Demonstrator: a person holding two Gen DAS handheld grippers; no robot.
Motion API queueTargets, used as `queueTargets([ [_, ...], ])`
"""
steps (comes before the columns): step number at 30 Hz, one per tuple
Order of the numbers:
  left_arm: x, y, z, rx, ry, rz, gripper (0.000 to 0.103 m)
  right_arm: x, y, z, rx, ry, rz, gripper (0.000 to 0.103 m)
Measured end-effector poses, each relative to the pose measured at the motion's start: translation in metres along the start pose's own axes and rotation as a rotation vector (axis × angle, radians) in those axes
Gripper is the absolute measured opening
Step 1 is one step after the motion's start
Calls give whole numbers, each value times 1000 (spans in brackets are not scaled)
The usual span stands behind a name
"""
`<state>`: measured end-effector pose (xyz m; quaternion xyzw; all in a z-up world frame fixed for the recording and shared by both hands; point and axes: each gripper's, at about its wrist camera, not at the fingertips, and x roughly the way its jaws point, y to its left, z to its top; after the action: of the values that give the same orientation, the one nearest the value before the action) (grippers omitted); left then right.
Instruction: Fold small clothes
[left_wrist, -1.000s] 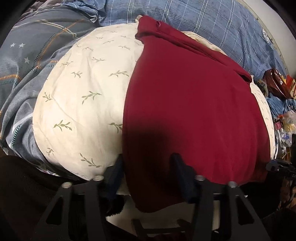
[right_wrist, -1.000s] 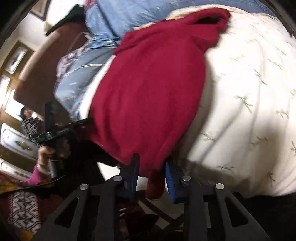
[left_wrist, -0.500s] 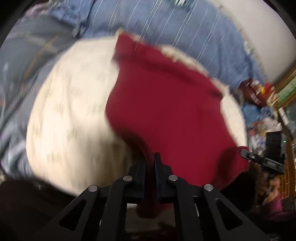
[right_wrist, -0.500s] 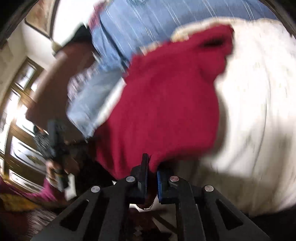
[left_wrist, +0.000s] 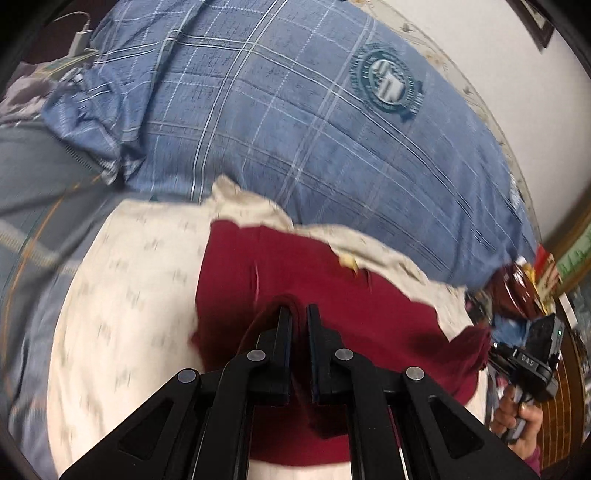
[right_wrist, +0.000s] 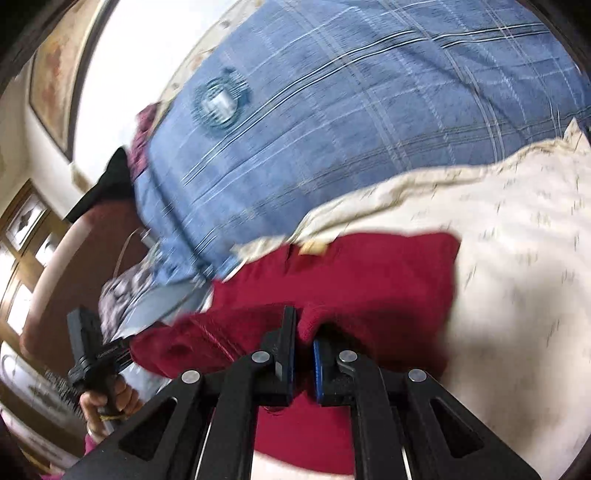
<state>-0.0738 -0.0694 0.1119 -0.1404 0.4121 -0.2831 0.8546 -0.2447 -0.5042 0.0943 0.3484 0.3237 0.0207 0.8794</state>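
Fingers (left_wrist: 282, 332) of the left gripper (left_wrist: 298, 310) are drawn narrow, and a fold of the dark red knit garment (left_wrist: 332, 295) is pinched between them, the cloth bunched around their tips. The same garment (right_wrist: 369, 280) is gripped by the right gripper (right_wrist: 304, 325), whose fingers (right_wrist: 290, 332) are also brought close together, with a rounded lump of red fabric pressed between the blue pads.

The garment is spread over the cream pillow with a small leaf print (left_wrist: 122, 302), which is lying on the bed. Its far edge is seen just short of the pillow's far edge, where a blue checked pillow with a round green emblem (left_wrist: 295, 122) is set against the cream one. The red cloth reaches from the fingers towards that far edge and hangs over the pillow's near edge beneath both grippers.

At the right edge of the left wrist view, the right gripper's black handle is seen held in the person's right hand (left_wrist: 517, 413); the left hand (right_wrist: 107, 398) is seen likewise at the left of the right wrist view. Both views are blurred.
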Motion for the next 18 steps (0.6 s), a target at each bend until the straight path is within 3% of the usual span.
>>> queueTargets([
  [6,75,13,25,-70,16,19,7,57,-28,31,26,37,-83,8],
  [8,87,20,30,-66,15,9,13,70,-34,33,28,57,-141,15],
  [9,93,24,31,-70,38,9,26,69,-39,34,66,57,-112,27],
  [10,92,29,33,-79,40,28,53,63,-43,34,100,39,-75,34],
  [11,86,35,34,-95,16,50,64,56,-45,34,115,15,-59,44],
  [12,77,41,35,-115,-37,46,70,42,-43,33,111,-31,-79,51],
  [14,66,48,38,-147,-83,17,73,24,-37,32,79,-86,-121,52],
  [15,64,51,38,-162,-84,-2,74,16,-30,30,49,-99,-99,52],
  [18,65,48,31,-133,-62,22,74,28,-3,26,-78,-33,-112,49],
])
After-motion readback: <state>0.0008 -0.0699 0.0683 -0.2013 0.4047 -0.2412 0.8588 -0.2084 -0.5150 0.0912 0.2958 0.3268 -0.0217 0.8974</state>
